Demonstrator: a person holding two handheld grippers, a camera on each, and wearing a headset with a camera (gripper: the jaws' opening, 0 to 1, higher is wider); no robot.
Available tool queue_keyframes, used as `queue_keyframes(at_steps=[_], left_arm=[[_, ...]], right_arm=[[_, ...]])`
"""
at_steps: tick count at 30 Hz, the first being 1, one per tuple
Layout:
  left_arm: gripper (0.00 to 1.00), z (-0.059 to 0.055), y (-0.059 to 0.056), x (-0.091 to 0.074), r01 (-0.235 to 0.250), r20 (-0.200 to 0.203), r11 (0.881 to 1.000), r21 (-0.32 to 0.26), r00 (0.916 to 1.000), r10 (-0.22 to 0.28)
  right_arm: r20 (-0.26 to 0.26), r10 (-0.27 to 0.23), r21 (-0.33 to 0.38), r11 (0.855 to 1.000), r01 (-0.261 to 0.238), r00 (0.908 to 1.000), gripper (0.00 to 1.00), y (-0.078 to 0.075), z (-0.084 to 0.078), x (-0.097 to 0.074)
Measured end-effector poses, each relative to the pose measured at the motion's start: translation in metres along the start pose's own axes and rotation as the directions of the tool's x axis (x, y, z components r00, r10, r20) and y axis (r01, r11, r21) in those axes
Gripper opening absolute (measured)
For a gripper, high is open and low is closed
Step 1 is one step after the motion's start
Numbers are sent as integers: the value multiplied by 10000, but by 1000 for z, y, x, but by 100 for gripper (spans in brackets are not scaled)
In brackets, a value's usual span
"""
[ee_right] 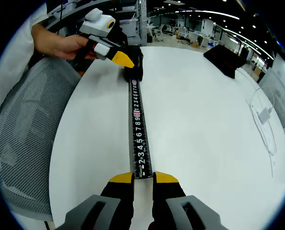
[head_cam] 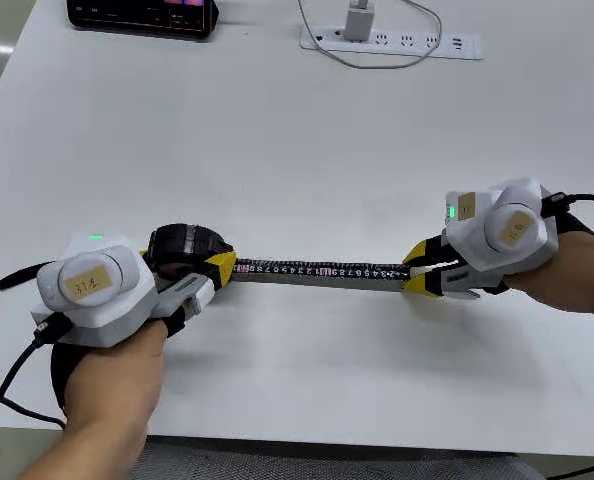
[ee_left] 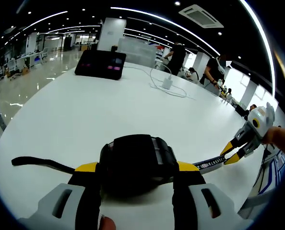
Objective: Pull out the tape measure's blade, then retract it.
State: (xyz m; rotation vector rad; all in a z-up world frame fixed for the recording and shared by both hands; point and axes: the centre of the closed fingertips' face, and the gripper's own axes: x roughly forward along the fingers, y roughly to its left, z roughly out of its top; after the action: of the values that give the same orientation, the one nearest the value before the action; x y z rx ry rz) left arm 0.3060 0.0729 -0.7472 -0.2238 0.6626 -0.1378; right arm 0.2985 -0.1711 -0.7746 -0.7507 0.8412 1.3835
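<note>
The broad white tabletop (head_cam: pixel 277 150) carries everything, and the tape measure lies across its near part, between the two hands. Its black, rounded plastic case (head_cam: pixel 185 245) is at the person's left, clamped from both sides by the yellow-tipped jaws of the left gripper (ee_left: pixel 137 167). A black wrist strap (ee_left: pixel 37 163) trails off the case over the table. The case looks compact and dense for its size, hard-shelled and smooth, so a squeeze across its sides (as here) should resist twisting better than one on the curved rim.

From the case the dark, numbered steel blade (ee_right: pixel 138 129) runs straight and low over the table to the right gripper (ee_right: pixel 143 178). That gripper's jaws are pressed together on the blade's free end, and the end hook is hidden between them. I judge the blade thin, springy and sharp-edged. It should be stiff along its curl over this short span, but liable to kink if bent sideways and ready to snap back under its spring if let go. The free end is therefore the right place to hold it and to guide it back in.

The left hand (head_cam: pixel 107 375) comes in from below, its gripper pointing right and away. The right hand (head_cam: pixel 577 275) reaches in from the right edge, its gripper pointing left along the blade. Both are held low, near the table.
</note>
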Motion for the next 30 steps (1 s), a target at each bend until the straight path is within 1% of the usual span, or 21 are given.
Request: queue_keyframes(at_steps=[20, 30], left_arm=[[55, 0, 1, 0, 22, 24, 9999, -116, 10000, -22], [55, 1, 0, -1, 21, 43, 9999, -124, 10000, -20]], right_arm=[[175, 157, -27, 9999, -157, 9997, 10, -1, 11, 8], [189, 183, -66, 9998, -181, 9997, 10, -3, 14, 11]])
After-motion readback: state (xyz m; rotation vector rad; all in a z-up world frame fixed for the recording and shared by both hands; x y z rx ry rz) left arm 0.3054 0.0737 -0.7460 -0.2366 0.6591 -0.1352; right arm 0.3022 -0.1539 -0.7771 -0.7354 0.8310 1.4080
